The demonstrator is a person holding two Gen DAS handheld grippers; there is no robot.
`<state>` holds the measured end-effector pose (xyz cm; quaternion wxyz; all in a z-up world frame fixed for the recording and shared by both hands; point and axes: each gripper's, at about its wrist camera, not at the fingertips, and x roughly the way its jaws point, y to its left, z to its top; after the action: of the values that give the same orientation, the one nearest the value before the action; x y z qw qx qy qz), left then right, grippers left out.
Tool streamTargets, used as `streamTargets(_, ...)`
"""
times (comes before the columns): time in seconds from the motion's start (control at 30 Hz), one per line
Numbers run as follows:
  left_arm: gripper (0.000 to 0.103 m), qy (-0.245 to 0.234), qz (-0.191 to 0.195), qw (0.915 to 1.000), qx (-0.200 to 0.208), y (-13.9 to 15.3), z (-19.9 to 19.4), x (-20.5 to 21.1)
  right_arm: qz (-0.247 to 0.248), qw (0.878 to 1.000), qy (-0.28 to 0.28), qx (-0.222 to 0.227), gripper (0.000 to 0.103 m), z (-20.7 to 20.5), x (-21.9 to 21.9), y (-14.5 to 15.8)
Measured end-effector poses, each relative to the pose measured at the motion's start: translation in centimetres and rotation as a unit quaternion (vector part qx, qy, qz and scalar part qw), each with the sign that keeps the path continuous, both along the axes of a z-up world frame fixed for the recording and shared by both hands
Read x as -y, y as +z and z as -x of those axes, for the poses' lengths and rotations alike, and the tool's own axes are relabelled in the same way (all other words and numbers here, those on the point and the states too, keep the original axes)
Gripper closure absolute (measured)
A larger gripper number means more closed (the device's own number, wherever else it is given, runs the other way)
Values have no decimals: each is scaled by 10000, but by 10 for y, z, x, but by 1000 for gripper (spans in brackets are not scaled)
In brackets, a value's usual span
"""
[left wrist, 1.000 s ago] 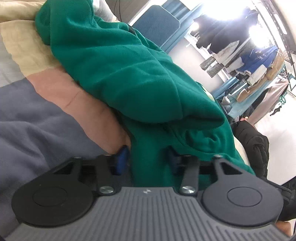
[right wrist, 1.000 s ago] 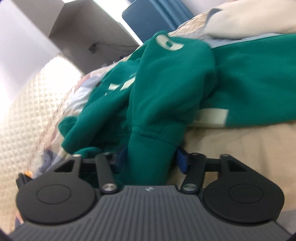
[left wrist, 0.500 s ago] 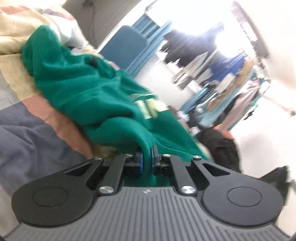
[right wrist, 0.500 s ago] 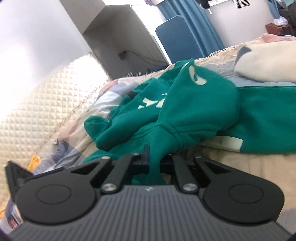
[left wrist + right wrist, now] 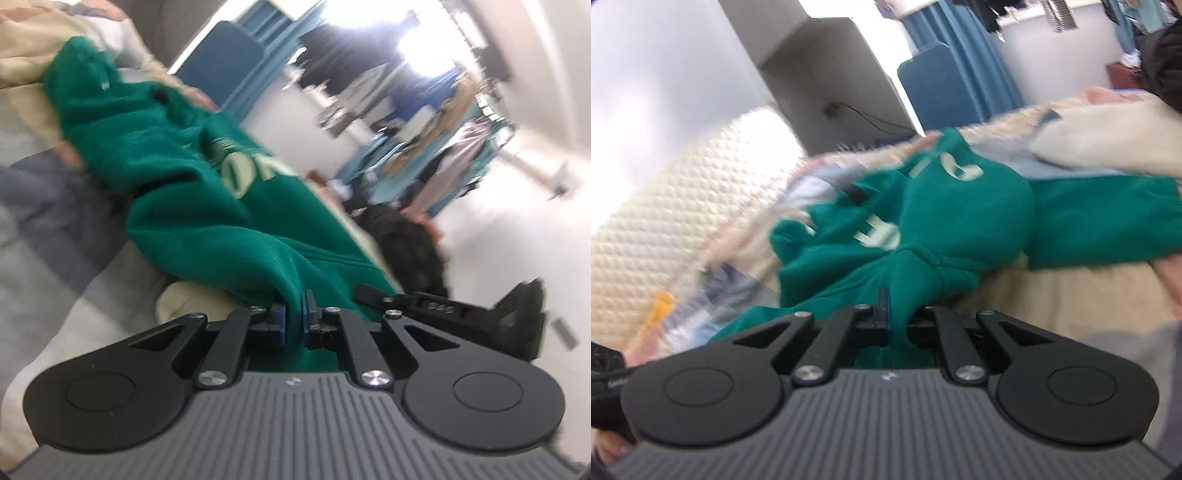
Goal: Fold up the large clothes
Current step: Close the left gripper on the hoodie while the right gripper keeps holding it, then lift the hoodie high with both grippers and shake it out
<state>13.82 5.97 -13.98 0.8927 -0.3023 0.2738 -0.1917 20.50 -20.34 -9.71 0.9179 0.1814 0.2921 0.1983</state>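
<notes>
Left wrist view: a bed covered by a patchwork quilt of grey, cream and pink panels (image 5: 48, 206) fills the left side, with a green fleece sweatshirt with pale block lettering (image 5: 207, 206) heaped across it. The left gripper (image 5: 293, 317) has its jaws pressed together on a fold of that fabric, its blue pads (image 5: 281, 325) pinching the cloth. Behind the bed stand a blue upholstered panel (image 5: 225, 62) and, to the right, a blurred rack of hanging clothes in dark, blue and tan tones (image 5: 424, 122) against a bright window. A dark bag or coat (image 5: 406, 243) sits on the pale floor beside the bed.

Right wrist view: a cream quilted headboard (image 5: 676, 221) rises at left under a white wall with a grey boxed recess and a wall socket with a trailing cable (image 5: 833, 110). The same sweatshirt (image 5: 960, 221) lies bunched at centre on the quilt (image 5: 1071, 295), one part stretched out to the right. The right gripper (image 5: 897, 314) has its jaws closed on a gathered pleat of the green cloth. Pale letters show on the chest, too blurred and folded to read beyond a rounded "O" or "G".
</notes>
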Motion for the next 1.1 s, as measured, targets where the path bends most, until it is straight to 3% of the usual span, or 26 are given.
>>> streamTargets(0.1,93,84,77,9997,-197,-7,-5,-1,-54,9994,-89,-344,96,-7,3,-11)
streamTargets(0.2,89,164,32,9997,-188,-6,-8,-3,-101,9991,-114,-405,93,-9,3,-13)
streamTargets(0.23,83,159,3,9996,-231,-6,-10,-4,-140,9989,-130,-423,93,-9,4,-13)
streamTargets(0.3,41,211,58,9992,-321,-9,-12,-8,-244,9984,-168,-473,91,-7,7,-16)
streamTargets(0.37,32,278,253,9988,-318,-8,-13,-17,-305,9979,-234,-519,82,-6,11,-17)
streamTargets(0.4,31,288,357,9984,-318,-7,-14,-21,-335,9977,-264,-533,77,-5,11,-17)
streamTargets(0.47,26,378,530,9973,-327,-6,-17,-29,-505,9968,-293,-552,56,-4,14,-16)
streamTargets(0.57,24,650,461,9961,-378,-4,-26,-43,-749,9943,-482,-580,32,-5,22,-17)
streamTargets(0.7,24,806,91,9952,-556,-8,-58,-54,-883,9918,-721,-580,31,-12,31,-17)
streamTargets(0.77,24,705,33,9955,-636,-13,-80,-56,-1033,9894,-787,-645,23,-21,35,-19)
streamTargets(0.93,24,503,-125,9970,-569,-25,-125,-48,-1171,9866,-814,-789,20,-48,36,-24)
streamTargets(1.1,23,493,-796,9942,-532,-33,-160,-36,-1203,9858,-664,-964,17,-73,27,-34)
